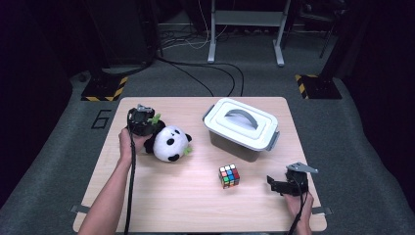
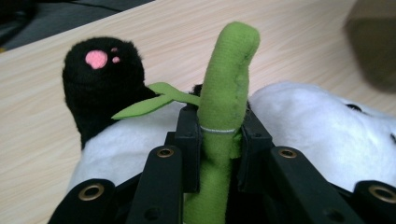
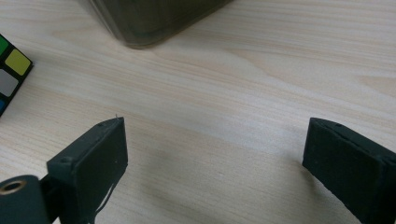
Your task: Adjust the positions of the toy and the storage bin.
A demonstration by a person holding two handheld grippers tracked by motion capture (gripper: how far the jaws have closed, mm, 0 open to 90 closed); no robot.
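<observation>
In the left-centre of the high view, the left gripper (image 1: 147,122) sits at the near edge of a black-and-white plush panda toy (image 1: 169,143) that lies on the pale wooden bench (image 1: 186,205), the person's left forearm reaching up to it from the bottom of the frame. In the left gripper view its two black jaws are clamped on the panda's green felt bamboo stalk (image 2: 224,93), which stands up between them at the middle of the frame; a thin green leaf (image 2: 154,100) sticks out to the left of the stalk, and a black paw with pink pads (image 2: 100,70) rises in the upper left. Moving right in the high view, a small multicoloured puzzle cube (image 1: 229,176) rests on the bench just below centre, near but apart from a grey plastic storage box with a white handled lid (image 1: 241,125), which stands above and slightly right of it. At the lower right, the right gripper (image 1: 279,185) is held low over the bench, pointing left toward the cube. In the right gripper view its jaws stand wide apart with bare wood between them, the cube's corner at the left edge.
</observation>
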